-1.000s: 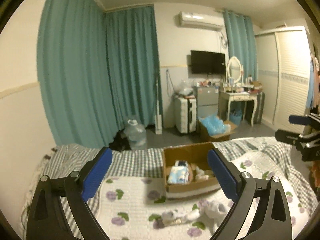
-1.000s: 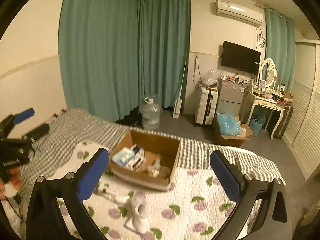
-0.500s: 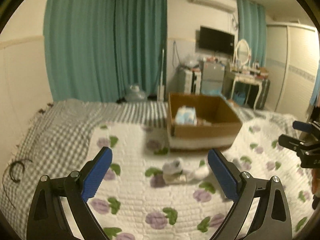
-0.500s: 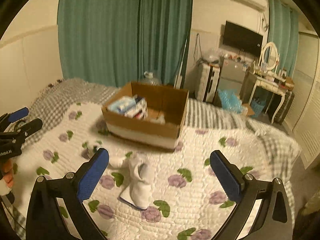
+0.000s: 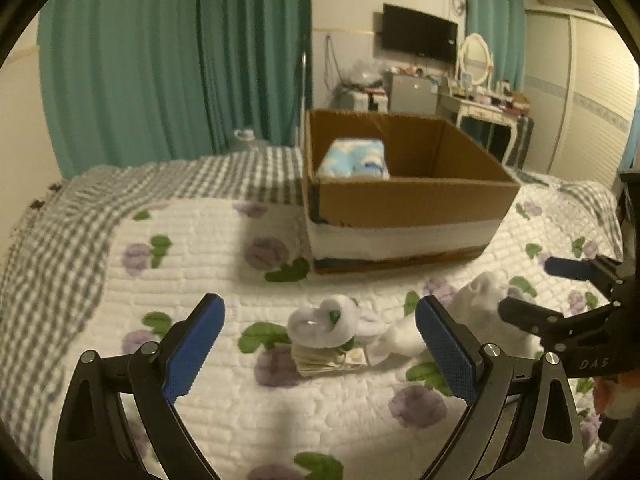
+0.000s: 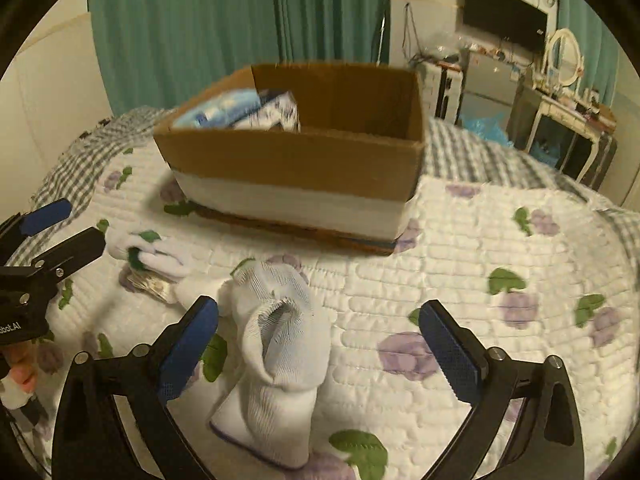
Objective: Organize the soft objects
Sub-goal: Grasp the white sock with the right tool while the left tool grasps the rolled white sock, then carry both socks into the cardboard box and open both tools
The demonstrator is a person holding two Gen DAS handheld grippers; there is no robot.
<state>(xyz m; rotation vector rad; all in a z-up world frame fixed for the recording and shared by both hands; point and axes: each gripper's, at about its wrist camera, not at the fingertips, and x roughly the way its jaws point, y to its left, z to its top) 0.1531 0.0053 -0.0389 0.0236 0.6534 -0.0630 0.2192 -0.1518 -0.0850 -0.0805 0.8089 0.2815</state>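
- Your white sock (image 6: pixel 276 344) lies on the quilt just ahead of your right gripper (image 6: pixel 318 344), its ribbed cuff gaping toward the camera; its long axis runs from near you up and away toward the box, with the flat folded end nearest you.
- From your left wrist camera that same sock (image 5: pixel 476 296) shows as a pale heap to the right, just beside the right gripper's dark fingers (image 5: pixel 520 314).
- A second rolled sock (image 5: pixel 324 322), white with a bit of green showing, sits between your left gripper's (image 5: pixel 318 338) blue pads, further out; it rests on a small flat stack (image 5: pixel 320 362) whose make I cannot tell.
- Both of your grippers stand spread wide, holding nothing; neither touches a sock.
- The cardboard box (image 6: pixel 296 160) stands beyond the socks, open-topped, with a white band round its lower wall. Blue-and-white soft packs (image 5: pixel 354 158) lie inside at its left end.
- The bed's quilt (image 6: pixel 480 264) is white with purple flowers and green leaves; a grey checked blanket (image 5: pixel 60 240) covers the far and left edges.
- Around you: teal curtains (image 5: pixel 180 60), a wall television (image 5: pixel 418 32), a white dressing table with an oval mirror (image 5: pixel 474 58), and pale wardrobe doors (image 5: pixel 592 100).
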